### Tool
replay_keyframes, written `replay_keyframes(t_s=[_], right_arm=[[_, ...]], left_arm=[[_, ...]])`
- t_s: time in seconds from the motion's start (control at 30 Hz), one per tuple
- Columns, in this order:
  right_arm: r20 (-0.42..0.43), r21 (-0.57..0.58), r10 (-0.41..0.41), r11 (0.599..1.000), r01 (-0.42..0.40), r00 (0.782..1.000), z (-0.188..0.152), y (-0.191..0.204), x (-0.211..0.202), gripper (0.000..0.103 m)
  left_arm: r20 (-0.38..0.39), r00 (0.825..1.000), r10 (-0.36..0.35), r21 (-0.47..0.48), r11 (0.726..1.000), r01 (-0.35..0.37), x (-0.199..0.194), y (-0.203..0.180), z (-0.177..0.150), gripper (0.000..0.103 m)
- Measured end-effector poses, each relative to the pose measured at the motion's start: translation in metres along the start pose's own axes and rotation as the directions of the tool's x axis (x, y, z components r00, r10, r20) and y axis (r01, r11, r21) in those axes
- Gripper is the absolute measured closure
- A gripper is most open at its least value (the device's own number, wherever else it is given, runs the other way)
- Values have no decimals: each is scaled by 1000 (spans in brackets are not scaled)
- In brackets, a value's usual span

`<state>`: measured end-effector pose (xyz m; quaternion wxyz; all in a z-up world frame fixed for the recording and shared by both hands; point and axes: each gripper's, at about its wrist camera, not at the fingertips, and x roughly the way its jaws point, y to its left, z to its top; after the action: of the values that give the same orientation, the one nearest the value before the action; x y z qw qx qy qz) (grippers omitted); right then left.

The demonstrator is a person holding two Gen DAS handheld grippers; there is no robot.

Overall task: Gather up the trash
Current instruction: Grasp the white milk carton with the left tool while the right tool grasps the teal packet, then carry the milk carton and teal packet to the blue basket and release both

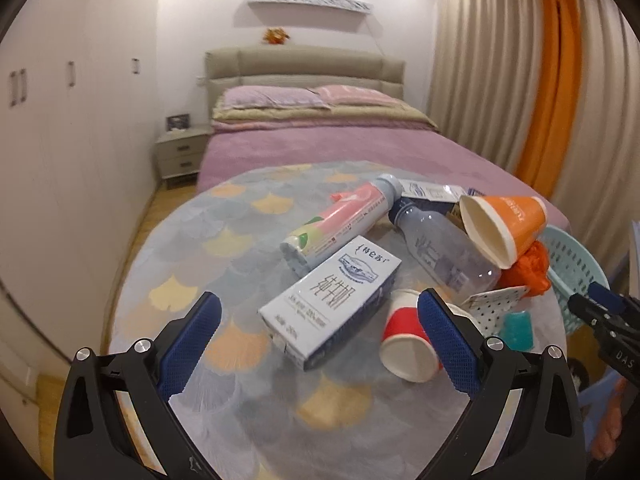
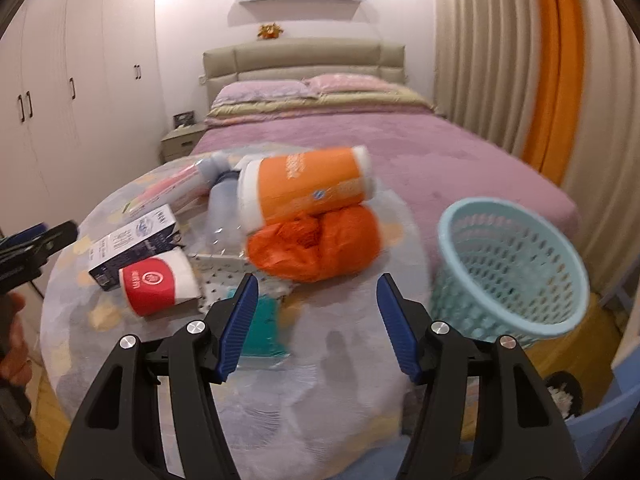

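Trash lies on a round table (image 1: 192, 248): a white-blue milk carton (image 1: 332, 300), a tipped red paper cup (image 1: 404, 348), a pink tube (image 1: 340, 220), a clear bottle (image 1: 444, 252), an orange cup (image 1: 508, 220) and an orange bag (image 1: 524, 274). My left gripper (image 1: 320, 300) is open just before the carton, with its right finger in front of the red cup. My right gripper (image 2: 317, 280) is open, short of the orange bag (image 2: 316, 244) and below the orange cup (image 2: 308, 188). Neither holds anything. A teal packet (image 2: 264, 328) lies by its left finger.
A pale teal mesh basket (image 2: 508, 268) stands at the table's right edge. A white dotted box (image 2: 228, 272) lies under the pile. The bed (image 2: 400, 152) is right behind the table. A blue chair (image 2: 600, 420) sits at lower right. A hand (image 2: 12, 344) shows at the left.
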<state>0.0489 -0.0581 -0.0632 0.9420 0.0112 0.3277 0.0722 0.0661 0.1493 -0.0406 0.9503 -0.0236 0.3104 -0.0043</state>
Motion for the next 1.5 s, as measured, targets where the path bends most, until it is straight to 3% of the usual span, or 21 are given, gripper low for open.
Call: replay_keyframes(t_s=[0.2, 0.3, 0.67, 0.83, 0.97, 1.0, 1.5], right_arm=[[-62, -5, 37, 999, -37, 997, -8, 9, 22, 44], [-85, -12, 56, 998, -57, 995, -12, 15, 27, 35], [-160, -16, 79, 996, -82, 984, -22, 29, 52, 35], [-172, -15, 80, 996, -83, 982, -25, 30, 55, 36], [-184, -5, 101, 995, -104, 978, -26, 28, 57, 61], [-184, -4, 101, 995, -103, 978, -25, 27, 57, 63], [-73, -16, 131, 991, -132, 989, -10, 20, 18, 67]], left_arm=[[-95, 993, -67, 35, 997, 71, 43, 10, 4, 8], [-145, 983, -109, 47, 992, 117, 62, 13, 4, 9], [-255, 959, -124, 40, 990, 138, 93, 12, -3, 17], [-247, 962, -116, 60, 989, 135, 87, 5, -7, 24], [-221, 968, -118, 73, 988, 137, 73, 1, -11, 29], [-213, 970, -118, 73, 988, 136, 70, 0, -11, 31], [-88, 982, -165, 41, 985, 169, 19, -6, 5, 45]])
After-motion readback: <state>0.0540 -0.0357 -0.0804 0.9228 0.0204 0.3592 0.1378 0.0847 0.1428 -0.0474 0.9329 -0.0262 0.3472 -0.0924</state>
